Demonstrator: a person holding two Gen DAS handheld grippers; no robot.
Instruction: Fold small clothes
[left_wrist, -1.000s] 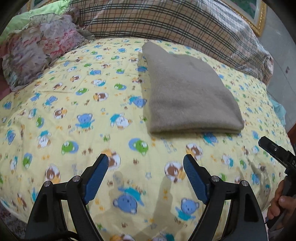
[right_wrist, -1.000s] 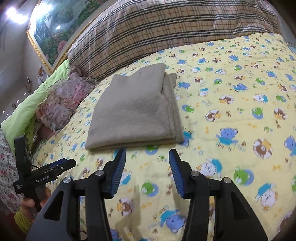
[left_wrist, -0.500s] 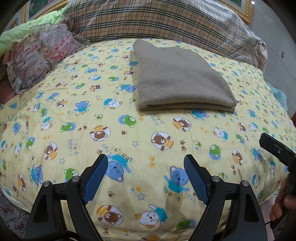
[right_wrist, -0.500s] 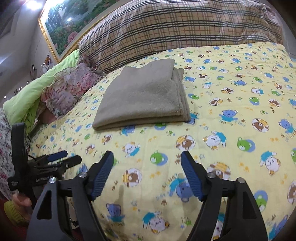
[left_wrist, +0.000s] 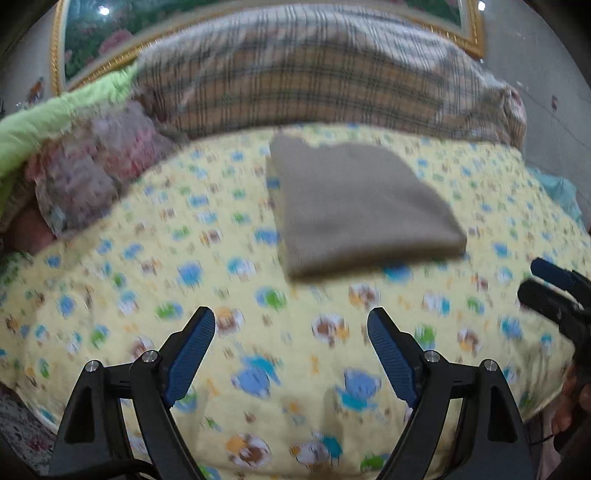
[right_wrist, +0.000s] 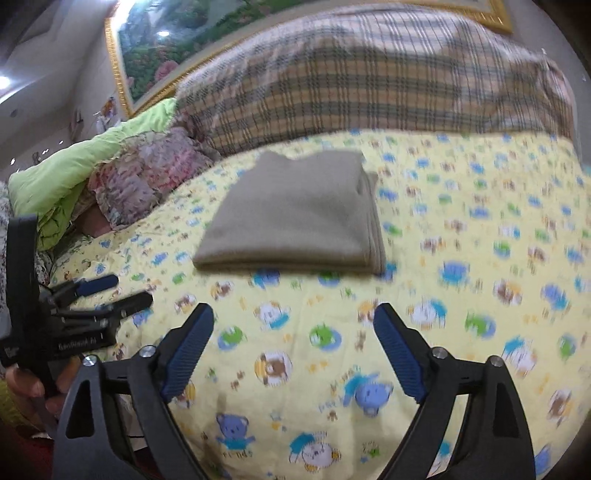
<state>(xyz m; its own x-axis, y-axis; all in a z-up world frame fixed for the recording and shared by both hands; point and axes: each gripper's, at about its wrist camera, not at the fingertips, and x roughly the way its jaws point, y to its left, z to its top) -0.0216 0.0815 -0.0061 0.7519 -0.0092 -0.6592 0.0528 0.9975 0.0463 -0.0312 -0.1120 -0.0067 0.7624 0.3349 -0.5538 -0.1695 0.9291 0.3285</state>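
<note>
A folded grey-brown cloth (left_wrist: 354, 206) (right_wrist: 299, 218) lies flat on the yellow bear-print bedspread (left_wrist: 258, 332) (right_wrist: 461, 258), well beyond both grippers. My left gripper (left_wrist: 291, 325) is open, with nothing between its blue pads, and hangs over the bedspread's near part. It also shows at the left edge of the right wrist view as the left gripper (right_wrist: 110, 291), held by a hand. My right gripper (right_wrist: 293, 321) has its jaws still opening, with nothing between them. It appears at the right edge of the left wrist view as the right gripper (left_wrist: 554, 288).
A large plaid pillow (left_wrist: 314, 88) (right_wrist: 369, 81) lies along the head of the bed. A floral cloth (left_wrist: 96, 162) (right_wrist: 147, 173) and a lime-green quilt (left_wrist: 48, 125) (right_wrist: 81, 162) are heaped at the left. A gold-framed picture (right_wrist: 177, 48) hangs behind.
Both grippers have drawn back and up from the folded cloth, which now looks farther off. The right gripper's jaws have widened. More of the pillow and wall has come into view.
</note>
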